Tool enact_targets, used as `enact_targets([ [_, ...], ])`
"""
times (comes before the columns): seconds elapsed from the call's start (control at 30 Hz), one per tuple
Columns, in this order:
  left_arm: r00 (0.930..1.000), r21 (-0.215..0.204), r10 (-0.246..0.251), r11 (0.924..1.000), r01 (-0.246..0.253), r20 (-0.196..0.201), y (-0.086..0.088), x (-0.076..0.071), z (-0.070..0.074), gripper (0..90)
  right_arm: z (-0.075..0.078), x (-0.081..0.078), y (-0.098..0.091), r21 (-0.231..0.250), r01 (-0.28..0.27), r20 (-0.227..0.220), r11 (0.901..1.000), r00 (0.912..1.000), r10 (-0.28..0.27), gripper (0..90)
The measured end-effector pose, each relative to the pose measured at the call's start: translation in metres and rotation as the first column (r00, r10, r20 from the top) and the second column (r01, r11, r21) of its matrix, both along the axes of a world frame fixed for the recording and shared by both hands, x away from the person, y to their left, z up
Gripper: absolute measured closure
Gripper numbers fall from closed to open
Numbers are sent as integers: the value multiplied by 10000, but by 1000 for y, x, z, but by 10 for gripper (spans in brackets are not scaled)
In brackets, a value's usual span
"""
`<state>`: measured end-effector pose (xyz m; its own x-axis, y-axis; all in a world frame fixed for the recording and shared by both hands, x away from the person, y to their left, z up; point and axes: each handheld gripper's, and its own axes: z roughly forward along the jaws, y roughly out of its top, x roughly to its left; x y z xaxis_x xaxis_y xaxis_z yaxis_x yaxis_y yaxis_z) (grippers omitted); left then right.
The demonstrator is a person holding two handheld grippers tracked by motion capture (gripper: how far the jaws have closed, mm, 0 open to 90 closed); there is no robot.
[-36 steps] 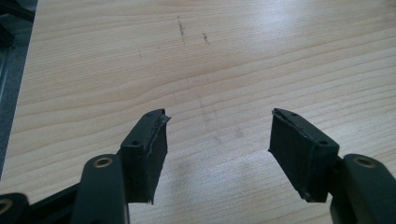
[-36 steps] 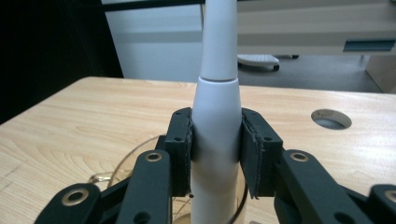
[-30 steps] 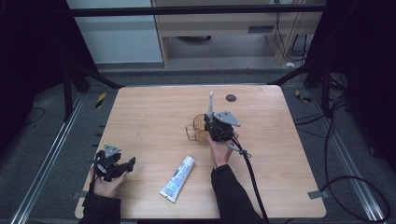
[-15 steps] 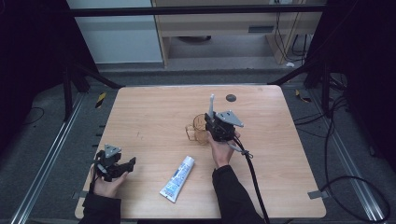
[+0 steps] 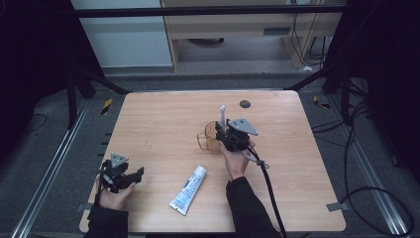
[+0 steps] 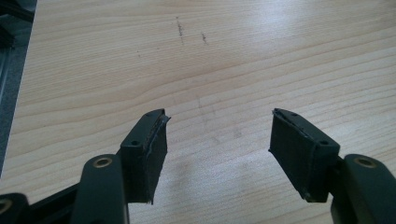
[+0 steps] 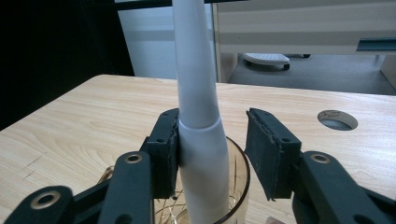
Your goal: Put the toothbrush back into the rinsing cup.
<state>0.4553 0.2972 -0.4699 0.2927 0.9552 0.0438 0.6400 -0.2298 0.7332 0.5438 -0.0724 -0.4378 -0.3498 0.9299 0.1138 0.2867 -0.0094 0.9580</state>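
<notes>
The white toothbrush handle (image 7: 198, 140), stood in an amber glass cup (image 7: 236, 177), is flanked by the just-opening right tongs (image 7: 212, 149); left tongs (image 6: 219, 144) are held wide over the wooden counter (image 5: 163, 119).

the high view looks forward and down from above the person's side, taking in the whole worktop (image 5: 163, 119) and the floor around it. the left gripper view sits low and close over bare wood near the worktop's left front. the right gripper view looks level across the worktop, very near a white toothbrush (image 7: 198, 116) standing in a glass cup (image 7: 236, 182); the high view shares both
</notes>
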Motion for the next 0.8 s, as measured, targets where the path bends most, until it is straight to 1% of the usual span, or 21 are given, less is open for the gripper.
enact_targets([
  [0.13,10000,-6,-3,10000,3,31,0,0,0,357,-1,0,0,-25,-114,-107,9999,9999,114,511],
  [0.23,10000,4,-9,10000,9,21,0,0,0,358,-2,-1,1,-173,-201,-158,9996,9997,198,506],
  [0.33,10000,0,-5,10000,5,27,0,0,0,358,-5,-2,1,-107,-229,-206,9997,9995,227,506],
  [0.4,10000,8,-5,10000,5,23,-1,0,0,358,-9,-3,-1,-141,-232,-346,9996,9991,227,503],
  [0.5,10000,3,-5,10000,5,33,-1,0,0,358,-11,-4,-1,-166,-250,-316,9995,9992,245,500],
  [0.57,10000,3,-6,10000,6,34,-1,0,0,358,-10,-5,-1,-119,-325,-382,9994,9988,321,491],
  [0.63,10000,10,-16,10000,16,28,-1,0,0,358,-9,-6,-1,71,-401,-379,9992,9985,404,472],
  [0.73,10000,4,-13,10000,13,43,-1,-1,1,358,-5,-8,-2,48,-357,-189,9994,9992,358,423],
  [0.8,10000,9,-13,10000,13,49,-1,-1,1,357,-3,-10,-3,49,-428,-147,9991,9990,429,396],
])
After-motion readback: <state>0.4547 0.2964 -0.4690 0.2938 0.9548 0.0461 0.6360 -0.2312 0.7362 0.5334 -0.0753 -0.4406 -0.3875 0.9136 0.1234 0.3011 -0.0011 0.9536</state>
